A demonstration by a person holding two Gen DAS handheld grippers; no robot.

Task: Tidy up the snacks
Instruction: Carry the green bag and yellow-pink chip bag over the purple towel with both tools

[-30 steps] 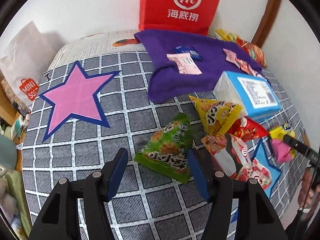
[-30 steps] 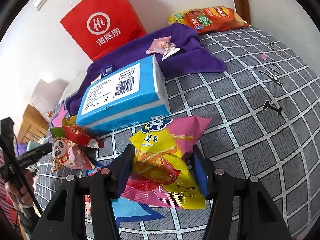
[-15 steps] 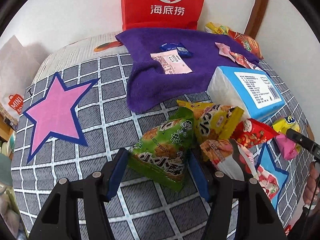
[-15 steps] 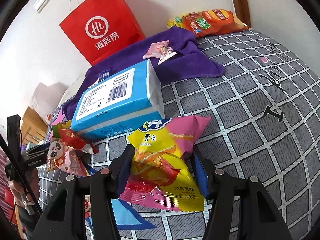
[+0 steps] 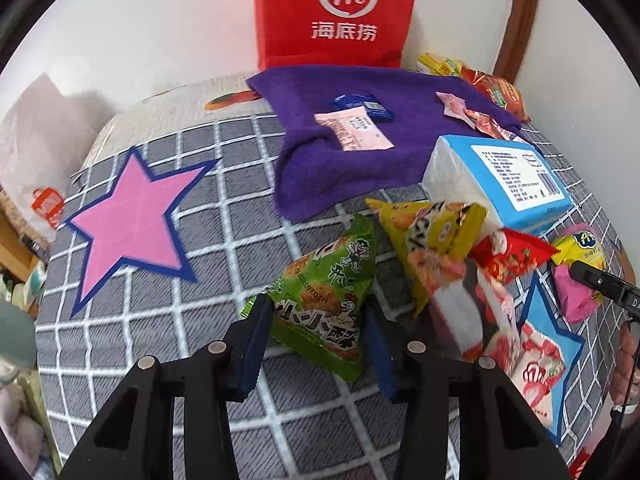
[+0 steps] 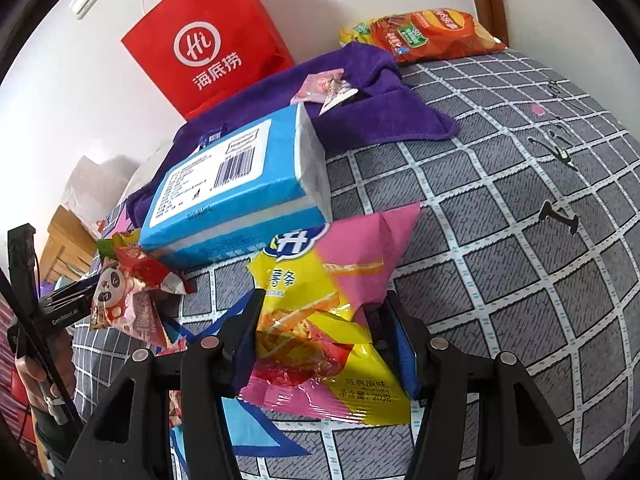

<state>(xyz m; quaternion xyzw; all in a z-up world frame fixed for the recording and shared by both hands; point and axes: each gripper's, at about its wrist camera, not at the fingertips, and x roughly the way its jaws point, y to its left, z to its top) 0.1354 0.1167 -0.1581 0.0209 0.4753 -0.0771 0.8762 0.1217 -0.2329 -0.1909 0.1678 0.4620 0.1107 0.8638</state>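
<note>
A green snack packet (image 5: pixel 332 280) lies on the grey checked bedspread (image 5: pixel 200 280), between the fingers of my left gripper (image 5: pixel 316 308). The jaws are closing, and both blue pads touch the packet's sides. My right gripper (image 6: pixel 323 300) is shut on a yellow and pink fries packet (image 6: pixel 348 248), which lies just in front of a blue tissue pack (image 6: pixel 240 184). A yellow packet (image 5: pixel 424 224), a red packet (image 5: pixel 512 256) and a pink panda packet (image 5: pixel 472 304) are piled to the right of the green one.
A purple towel (image 5: pixel 400 120) bearing small sachets lies behind the pile, with a red paper bag (image 5: pixel 336 12) against the wall. A chips bag (image 6: pixel 424 32) sits in the far corner. A pink star (image 5: pixel 132 224) marks the bedspread at left. The bed's edge drops off on the left.
My left gripper has moved in around the green packet and its jaws have narrowed onto it. The right gripper holds the fries packet as before.
</note>
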